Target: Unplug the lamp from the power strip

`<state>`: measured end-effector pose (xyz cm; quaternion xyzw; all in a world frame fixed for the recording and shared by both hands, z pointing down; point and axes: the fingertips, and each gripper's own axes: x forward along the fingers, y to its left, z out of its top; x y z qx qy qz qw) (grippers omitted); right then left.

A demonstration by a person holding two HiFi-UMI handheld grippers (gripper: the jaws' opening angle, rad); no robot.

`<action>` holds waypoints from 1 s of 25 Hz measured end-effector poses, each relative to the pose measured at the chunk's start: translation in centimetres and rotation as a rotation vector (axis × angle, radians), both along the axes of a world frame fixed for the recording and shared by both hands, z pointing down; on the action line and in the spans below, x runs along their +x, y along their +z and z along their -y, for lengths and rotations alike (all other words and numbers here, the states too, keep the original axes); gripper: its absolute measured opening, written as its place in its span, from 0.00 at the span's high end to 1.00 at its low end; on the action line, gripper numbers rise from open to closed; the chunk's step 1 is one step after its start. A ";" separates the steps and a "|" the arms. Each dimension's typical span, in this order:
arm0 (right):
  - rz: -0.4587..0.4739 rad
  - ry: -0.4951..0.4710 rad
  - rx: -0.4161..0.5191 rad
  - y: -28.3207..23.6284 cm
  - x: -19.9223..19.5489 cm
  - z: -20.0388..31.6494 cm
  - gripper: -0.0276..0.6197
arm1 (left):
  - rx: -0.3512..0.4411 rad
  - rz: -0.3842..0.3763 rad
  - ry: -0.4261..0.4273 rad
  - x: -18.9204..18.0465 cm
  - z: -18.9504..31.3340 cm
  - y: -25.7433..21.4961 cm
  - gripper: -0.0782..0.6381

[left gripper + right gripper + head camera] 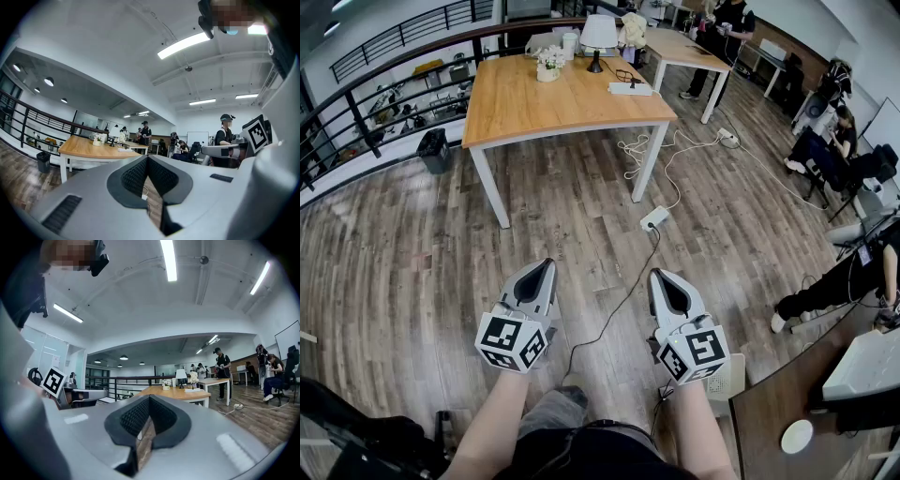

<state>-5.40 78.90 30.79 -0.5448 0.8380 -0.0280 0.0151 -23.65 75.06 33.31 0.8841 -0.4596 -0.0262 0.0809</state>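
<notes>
Floor [412, 262]: grey-brown wood planks | pale wooden worktop [516, 98] carrying white-shaded black-footed lamp [598, 37], far ahead of left tongs [546, 266] and right tongs [660, 277] | both pressed together

Lamp [598, 37]: white shade on a dark stem and base, standing upright at the far edge of the wooden table [516, 108]. Power strip [630, 89]: white, lying flat by the table's right edge, near the lamp. A dark cord [623, 75] lies looped between them.
</notes>
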 end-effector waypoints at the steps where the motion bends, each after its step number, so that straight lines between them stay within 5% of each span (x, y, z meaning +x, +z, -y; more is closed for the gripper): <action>1: -0.004 0.001 0.002 0.1 -0.1 0.7 0.95 | 0.002 0.000 0.005 0.1 0.7 0.1 0.90; 13: 0.008 0.026 -0.024 1.5 2.2 7.4 0.95 | -0.013 -0.009 0.023 1.5 7.9 1.2 0.90; 25: 0.037 -0.044 -0.004 2.4 6.6 22.3 0.95 | -0.012 0.013 -0.037 5.5 21.4 1.2 0.90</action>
